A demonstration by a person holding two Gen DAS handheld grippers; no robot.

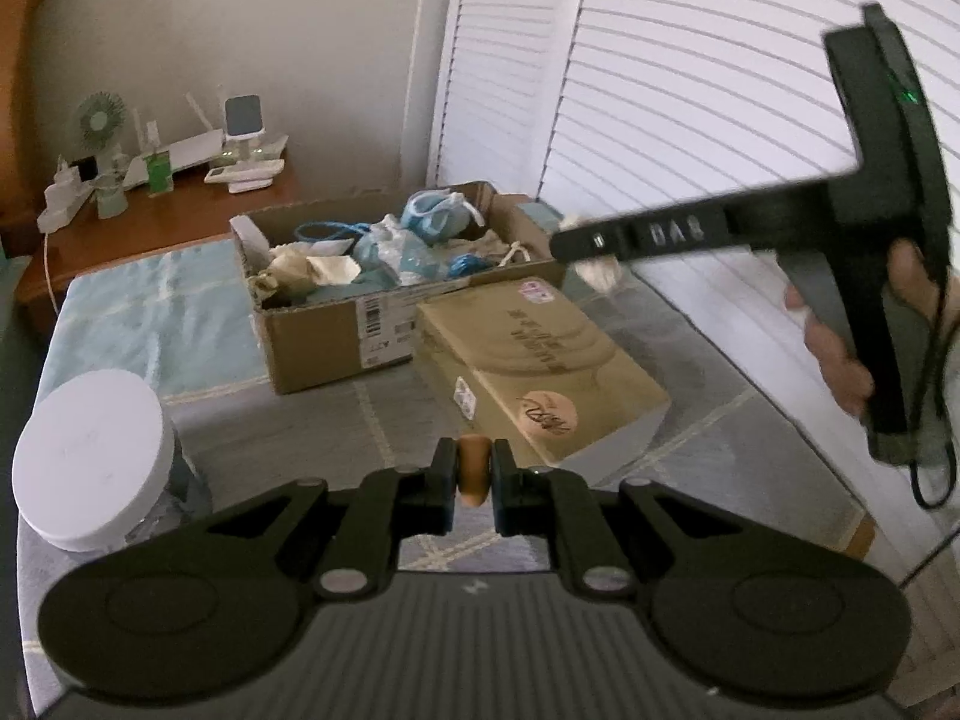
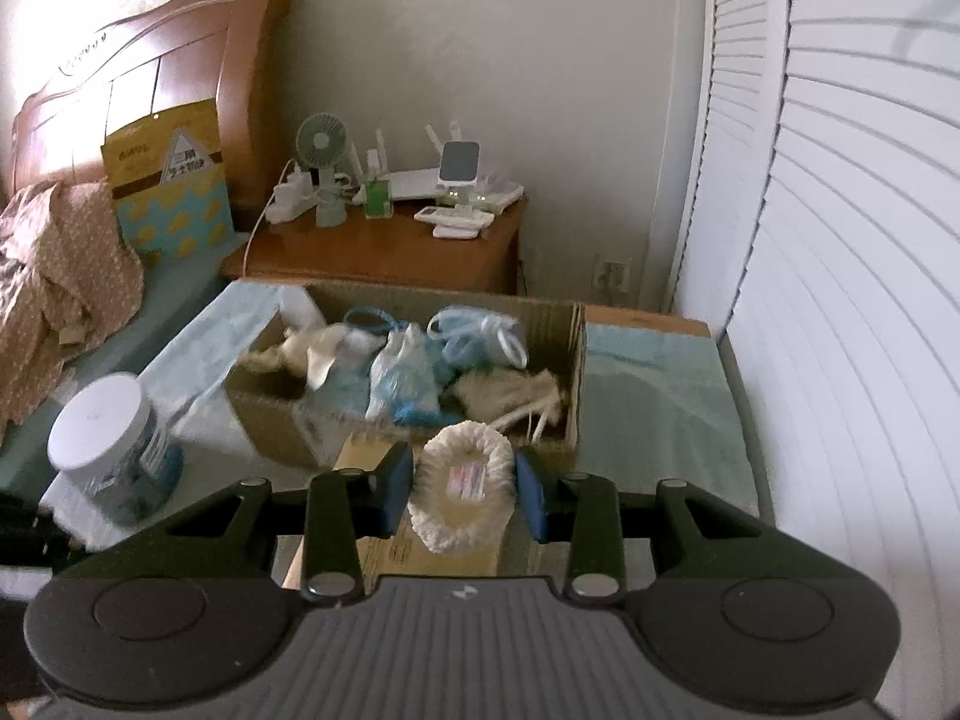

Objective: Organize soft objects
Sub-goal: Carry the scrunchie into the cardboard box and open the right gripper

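So the right gripper (image 2: pixel 463 492) is pinching a white ruffled pouch (image 2: pixel 462 495) between its blue pads, held just in front of the open cardboard box (image 2: pixel 408 384) that's stuffed with blue and beige soft bits. The left gripper (image 1: pixel 472 480) is pressed together on a small tan rubbery thing (image 1: pixel 472 468), hovering near a flat kraft box (image 1: pixel 540 360). A white-lidded jar (image 1: pixel 90 450) sits off to the left

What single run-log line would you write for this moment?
left tool: shut on small orange-brown piece | right tool: shut on white frilly pouch | open cardboard box: holds soft items
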